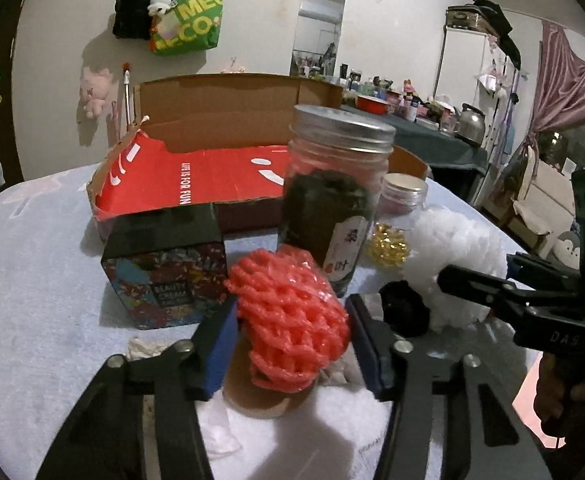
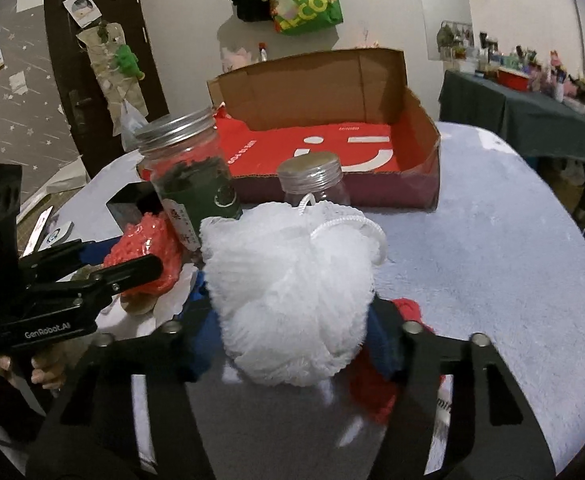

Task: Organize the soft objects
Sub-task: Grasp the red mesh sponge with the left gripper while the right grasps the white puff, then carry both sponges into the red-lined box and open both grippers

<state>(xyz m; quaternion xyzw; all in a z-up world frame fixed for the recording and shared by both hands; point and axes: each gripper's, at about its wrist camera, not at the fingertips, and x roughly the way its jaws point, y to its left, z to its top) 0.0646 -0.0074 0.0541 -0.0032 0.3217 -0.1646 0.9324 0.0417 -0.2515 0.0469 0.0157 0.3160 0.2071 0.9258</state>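
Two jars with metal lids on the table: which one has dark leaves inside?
The taller jar beside the pink foam net, with a paper label. The shorter jar looks clear.

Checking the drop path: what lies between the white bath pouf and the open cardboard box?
In the right wrist view, a small clear jar stands between the white bath pouf and the cardboard box.

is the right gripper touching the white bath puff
Touching. The right wrist view shows the right gripper with both blue pads pressed into the sides of the white bath puff.

Left gripper [image 1: 292,344]: angled downward, blue pads apparently pressing soft material. Right gripper [image 2: 292,324]: angled downward likewise, jaws half-closed, gripping.
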